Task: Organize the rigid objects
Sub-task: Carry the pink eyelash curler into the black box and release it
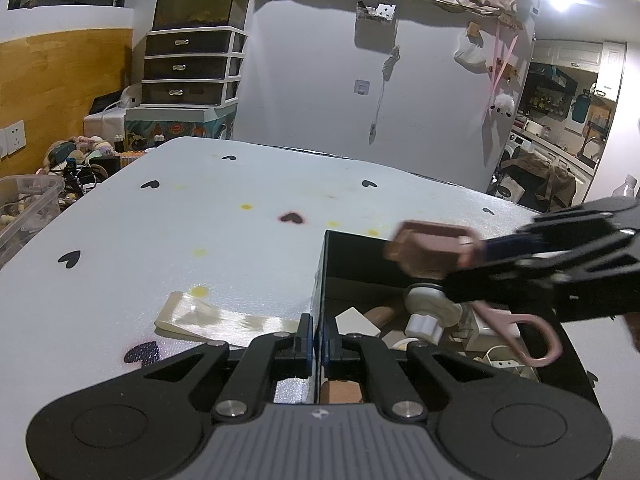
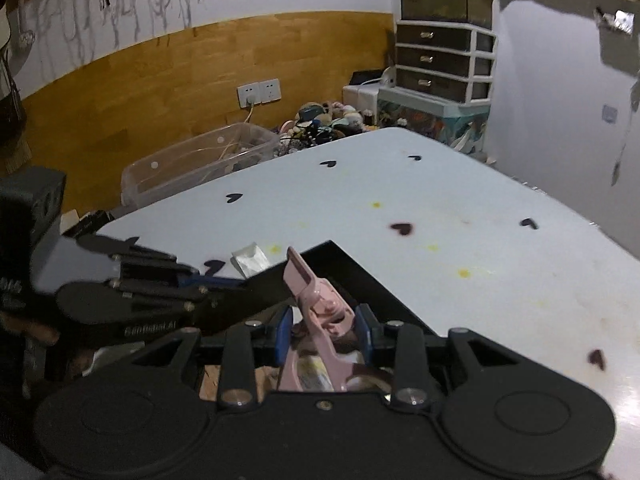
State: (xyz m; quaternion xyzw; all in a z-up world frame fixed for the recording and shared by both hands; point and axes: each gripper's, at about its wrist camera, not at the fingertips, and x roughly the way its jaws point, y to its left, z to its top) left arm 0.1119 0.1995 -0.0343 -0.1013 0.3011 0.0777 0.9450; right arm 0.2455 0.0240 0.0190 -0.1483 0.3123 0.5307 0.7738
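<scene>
A black open box (image 1: 325, 264) stands on the white table and holds several small rigid items, among them a white block (image 1: 357, 321). My left gripper (image 1: 319, 340) is shut on the box's left wall (image 1: 319, 300) near its front corner. My right gripper (image 2: 323, 330) is shut on a pink handheld tool (image 2: 316, 304) with a loop handle and holds it above the box (image 2: 340, 258). In the left wrist view the pink tool (image 1: 434, 254) hangs over the box, its white round base (image 1: 430, 306) pointing down and its loop handle (image 1: 536, 340) to the right.
A strip of clear tape (image 1: 224, 318) lies on the table (image 1: 200, 220) left of the box. A clear plastic bin (image 2: 200, 160) sits beyond the table's far left edge. A drawer unit (image 1: 192, 66) and clutter stand behind the table.
</scene>
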